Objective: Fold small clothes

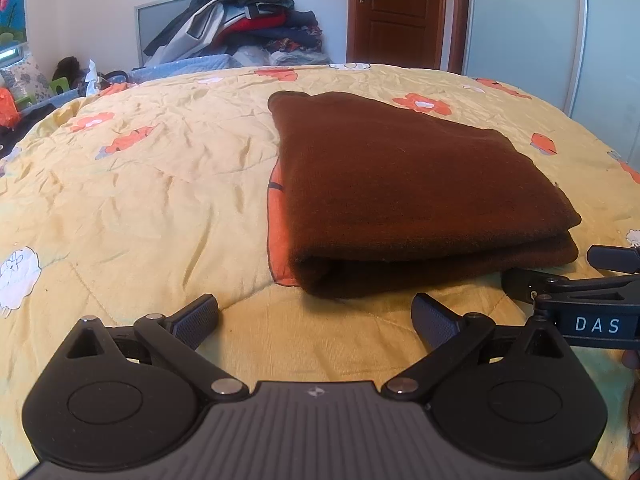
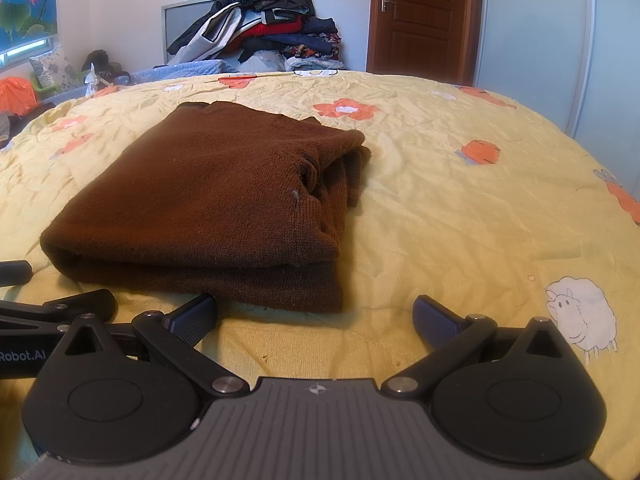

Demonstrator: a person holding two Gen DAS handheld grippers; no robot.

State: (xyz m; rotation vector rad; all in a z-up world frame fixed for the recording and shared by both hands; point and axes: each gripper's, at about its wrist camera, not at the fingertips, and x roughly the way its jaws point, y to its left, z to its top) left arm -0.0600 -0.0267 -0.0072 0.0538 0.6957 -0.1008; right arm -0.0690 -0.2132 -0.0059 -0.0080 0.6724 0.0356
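Note:
A brown knit sweater (image 1: 404, 184) lies folded into a flat rectangle on the yellow flowered quilt (image 1: 140, 200). In the right wrist view the sweater (image 2: 208, 204) sits ahead and to the left, with its bunched sleeves at its right side. My left gripper (image 1: 315, 314) is open and empty, just short of the sweater's near folded edge. My right gripper (image 2: 314, 314) is open and empty, close to the sweater's near right corner. The right gripper also shows in the left wrist view (image 1: 572, 284) at the right edge, and the left gripper in the right wrist view (image 2: 60, 308) at the left edge.
A pile of clothes (image 1: 244, 20) is heaped beyond the bed's far edge against the wall. A brown door (image 1: 396, 12) and a pale wardrobe (image 1: 532, 36) stand at the back right. Cushions and clutter (image 1: 28, 88) sit at the far left.

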